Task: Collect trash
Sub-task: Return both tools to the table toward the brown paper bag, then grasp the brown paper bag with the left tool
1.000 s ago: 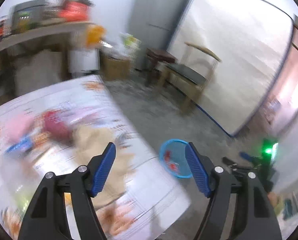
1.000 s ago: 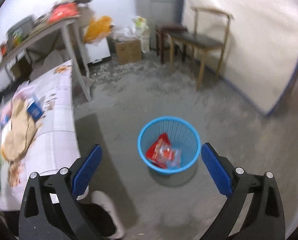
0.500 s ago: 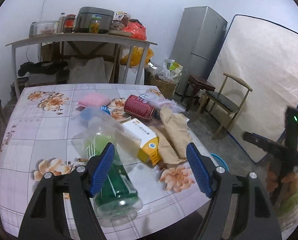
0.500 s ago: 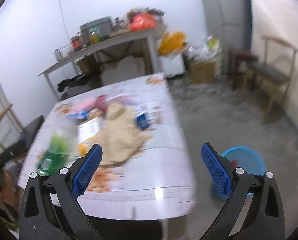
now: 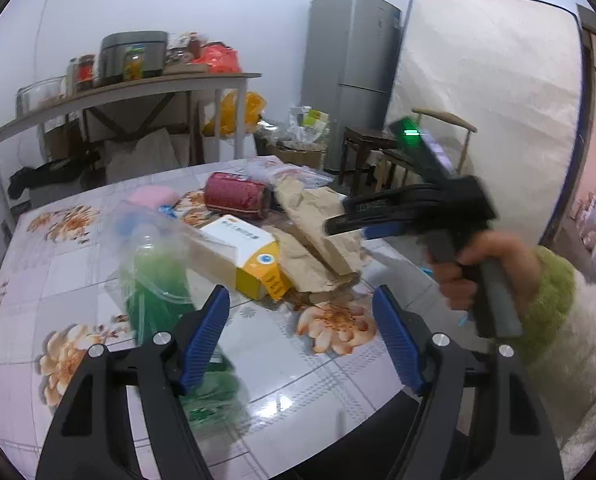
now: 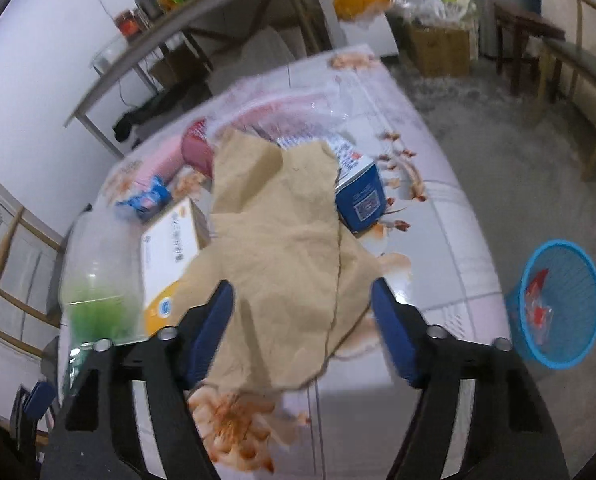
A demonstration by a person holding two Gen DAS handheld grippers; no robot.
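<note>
- Brown crumpled paper (image 6: pixel 276 240) lies across the middle of the floral-patterned tabletop (image 5: pixel 282 376), overlapping a white-and-yellow cardboard box (image 6: pixel 170 254) and a blue-and-white carton (image 6: pixel 359 196).
- Green plastic bottle (image 5: pixel 158 280), wrapped in a clear plastic bag, lies on its side at the table's near left; a dark red can (image 5: pixel 238 200) lies on its side further back, with a pink object (image 5: pixel 152 196) beside it.
- Left gripper (image 5: pixel 299 334): blue-padded jaws spread wide, nothing between them, held above the near table edge; the bottle passes behind its left finger.
- Right gripper (image 6: pixel 301 334): jaws likewise spread and empty, poised over the near end of the brown paper; whether they touch it cannot be told. In the left wrist view this tool (image 5: pixel 417 208) shows side-on, held by the person's right hand (image 5: pixel 461 268) in a green cuff.
- Blue plastic mesh basket (image 6: pixel 557 308) stands on the grey floor beside the table, holding red-and-clear wrappers (image 6: pixel 537 308).
</note>
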